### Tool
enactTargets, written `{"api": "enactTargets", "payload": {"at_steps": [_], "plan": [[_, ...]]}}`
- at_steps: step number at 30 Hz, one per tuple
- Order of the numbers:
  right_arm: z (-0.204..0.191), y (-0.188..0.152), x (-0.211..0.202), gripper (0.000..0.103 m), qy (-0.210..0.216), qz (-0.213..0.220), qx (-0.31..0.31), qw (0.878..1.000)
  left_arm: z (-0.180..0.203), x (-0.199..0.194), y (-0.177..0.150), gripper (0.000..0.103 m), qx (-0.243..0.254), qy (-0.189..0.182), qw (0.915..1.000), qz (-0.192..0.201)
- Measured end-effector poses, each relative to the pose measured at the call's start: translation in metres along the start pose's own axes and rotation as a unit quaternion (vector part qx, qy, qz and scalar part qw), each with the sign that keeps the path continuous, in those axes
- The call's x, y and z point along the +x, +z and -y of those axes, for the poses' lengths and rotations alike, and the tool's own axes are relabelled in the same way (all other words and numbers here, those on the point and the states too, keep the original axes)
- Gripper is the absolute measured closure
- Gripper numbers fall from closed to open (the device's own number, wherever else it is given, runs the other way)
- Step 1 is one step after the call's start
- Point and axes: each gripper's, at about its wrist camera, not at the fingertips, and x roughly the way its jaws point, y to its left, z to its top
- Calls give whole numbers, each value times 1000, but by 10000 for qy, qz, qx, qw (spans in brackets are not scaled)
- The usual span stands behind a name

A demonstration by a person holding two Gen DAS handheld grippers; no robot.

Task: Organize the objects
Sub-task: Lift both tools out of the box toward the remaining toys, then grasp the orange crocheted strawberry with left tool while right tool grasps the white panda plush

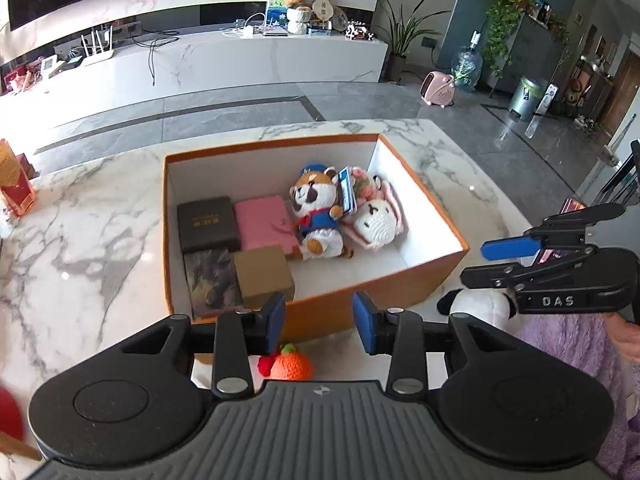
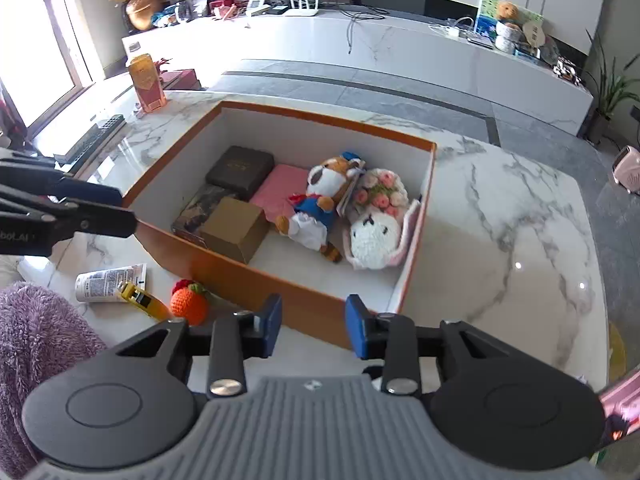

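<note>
Crocheted orange toy (image 1: 291,367) lies on marble table (image 1: 80,216), just outside orange box (image 1: 384,280) near wall, below and between left gripper (image 1: 320,320) spread jaws, untouched. Right gripper (image 2: 314,326) jaws spread, empty, over box wall; toy left of them.

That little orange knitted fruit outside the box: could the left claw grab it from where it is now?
Probably yes. The orange knitted fruit lies on the marble table just below the open left claw, outside the orange box; nothing covers it.
</note>
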Motion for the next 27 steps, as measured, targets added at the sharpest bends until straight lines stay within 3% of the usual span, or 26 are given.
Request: {"api": "enactTargets", "payload": {"at_steps": [1, 8, 15, 20, 27], "plan": [[3, -9, 0, 55, -39, 5, 114, 9999, 0, 1, -9, 49, -21, 54, 10000, -16], [24, -59, 8, 40, -401, -75, 746, 9964, 4, 23, -49, 45, -363, 217, 9990, -113], [51, -86, 27, 23, -603, -452, 1747, 9817, 15, 40, -65, 39, -123, 711, 9969, -299], [67, -94, 51, 23, -348, -843, 2463, 9649, 14, 51, -62, 39, -137, 768, 9962, -388], [74, -93, 76, 23, -536, -1000, 2661, 9573, 11, 76, -49, 41, -180, 1044, 9913, -780]]}}
